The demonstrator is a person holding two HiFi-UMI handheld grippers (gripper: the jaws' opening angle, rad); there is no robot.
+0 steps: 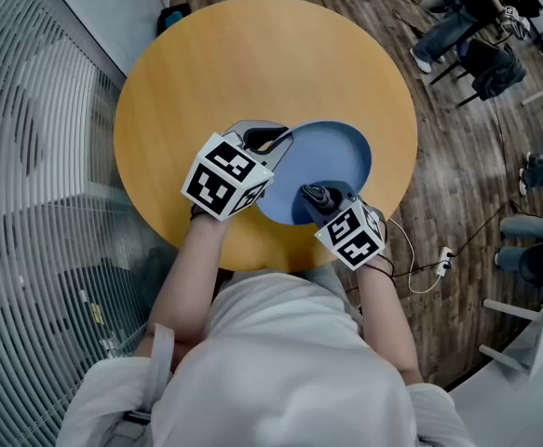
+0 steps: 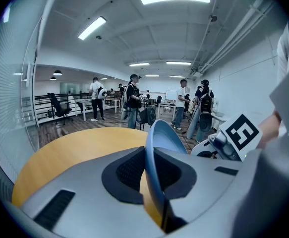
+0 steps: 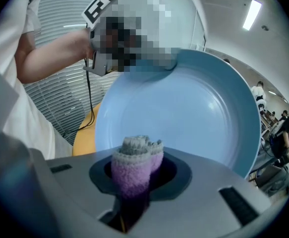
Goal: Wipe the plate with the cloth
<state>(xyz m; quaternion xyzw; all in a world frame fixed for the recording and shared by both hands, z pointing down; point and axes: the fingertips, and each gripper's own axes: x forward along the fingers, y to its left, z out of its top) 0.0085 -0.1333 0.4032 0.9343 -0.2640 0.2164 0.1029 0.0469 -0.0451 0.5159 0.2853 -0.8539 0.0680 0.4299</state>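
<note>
The left gripper [image 1: 264,142] is clenched on the near-left rim of the blue plate [image 1: 332,156], with the rim wedged edge-on between its 2 pads, so the plate is tilted up over the near side of the round table [image 1: 206,73] rather than lying flat. I judge the plate to be stiff and smooth – likely slippery under a thin rim pinch, and apt to pivot if pressed far from the hold – so the rim is the only sensible place to take it, and wiping pressure should stay moderate. Further right, the right gripper [image 1: 316,196] is clamped on a folded purple cloth [image 3: 134,170], whose fuzzy end sticks out past the pads. The cloth looks soft, light and squashy, so it is easy to grip bunched like this. It sits low against the plate's hollow face, near the lower rim – whether it actually touches, I cannot tell.
</note>
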